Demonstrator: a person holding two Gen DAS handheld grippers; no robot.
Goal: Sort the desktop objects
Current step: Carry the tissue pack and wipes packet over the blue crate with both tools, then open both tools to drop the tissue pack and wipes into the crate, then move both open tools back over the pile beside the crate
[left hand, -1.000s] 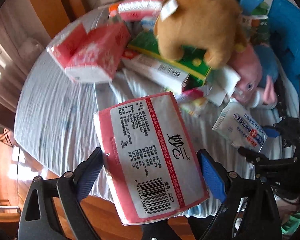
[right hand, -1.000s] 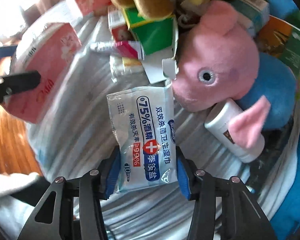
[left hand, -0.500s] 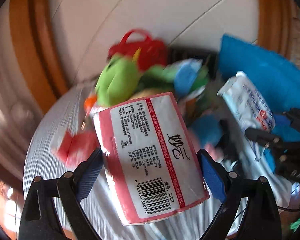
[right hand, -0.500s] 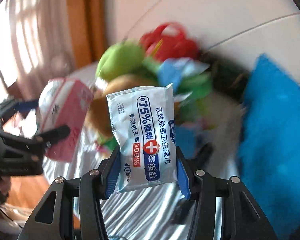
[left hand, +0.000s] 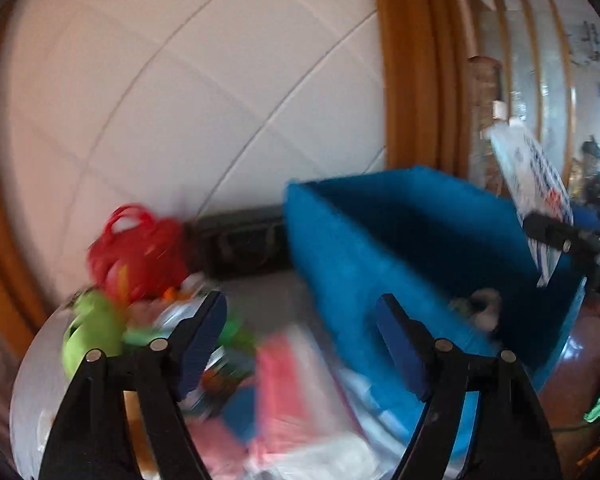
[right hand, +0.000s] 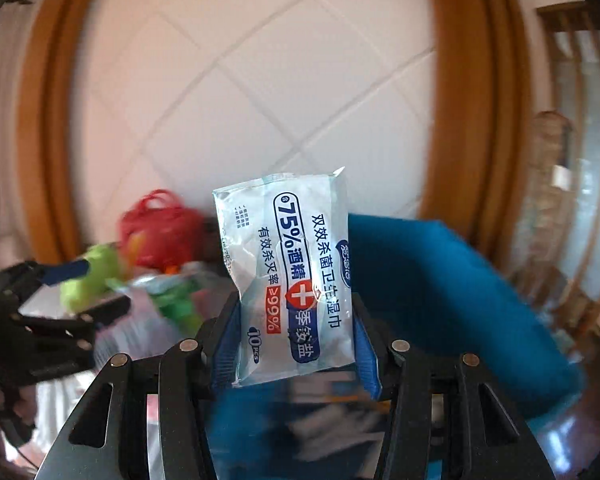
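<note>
So the big change: the left gripper (left hand: 302, 344) no longer has the pink tissue pack (left hand: 288, 384) clamped, its jaws have just been closing in with nothing between them, and a blurry pink pack sits down on the pile below. Both views swing up from the cluttered table to the white tiled wall (left hand: 180, 100). The blue bin (left hand: 420, 248) now fills the right side, and the wipes pack (right hand: 288, 276) rides above its near edge.
</note>
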